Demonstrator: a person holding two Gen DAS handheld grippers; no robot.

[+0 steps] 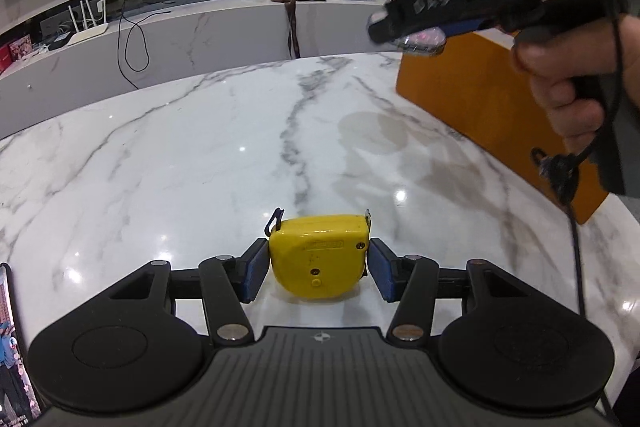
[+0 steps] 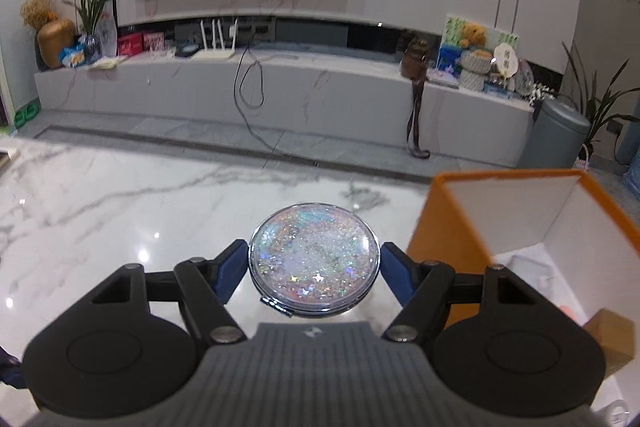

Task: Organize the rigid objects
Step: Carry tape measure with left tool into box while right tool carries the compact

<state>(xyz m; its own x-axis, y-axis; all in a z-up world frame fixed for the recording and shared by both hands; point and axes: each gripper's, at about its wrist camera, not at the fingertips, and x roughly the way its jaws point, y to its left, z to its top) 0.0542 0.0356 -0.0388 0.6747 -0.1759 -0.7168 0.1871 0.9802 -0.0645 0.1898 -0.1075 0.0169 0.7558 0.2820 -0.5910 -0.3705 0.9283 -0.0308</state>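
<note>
Marble-walled living room, dark television on the far wall, long low console under it with clutter; nearer, a white veined marble table (image 1: 224,147) takes up most of both views.

Orange box (image 2: 448,227), open-topped with white inner walls, stands on the table's right side. From the right wrist view its mouth lies to the right of and slightly beyond the claw; a small tan carton shows low inside it.

Right gripper (image 2: 316,267) is clamped on a round glitter compact (image 2: 314,259), blue pads pressing its left and right edges. The disc lies roughly flat, hinge tab toward the camera. In the left wrist view this gripper hangs blurred in the air at upper right, above the box's near-left top edge, carried by the person's hand (image 1: 572,83). Judgement: the compact needs only a short carry rightward and forward before it is over the opening; being round, it has no long axis to line up.

Left gripper (image 1: 318,267) sits low at the near edge of the table, jaws either side of a yellow tape measure (image 1: 318,255). Left pad appears to touch its side; a sliver of gap seems to show at the right pad, so a firm grip cannot be confirmed. Tape measure's broad face points up and toward the camera, well left of the box.

Right hand is much nearer the box.
</note>
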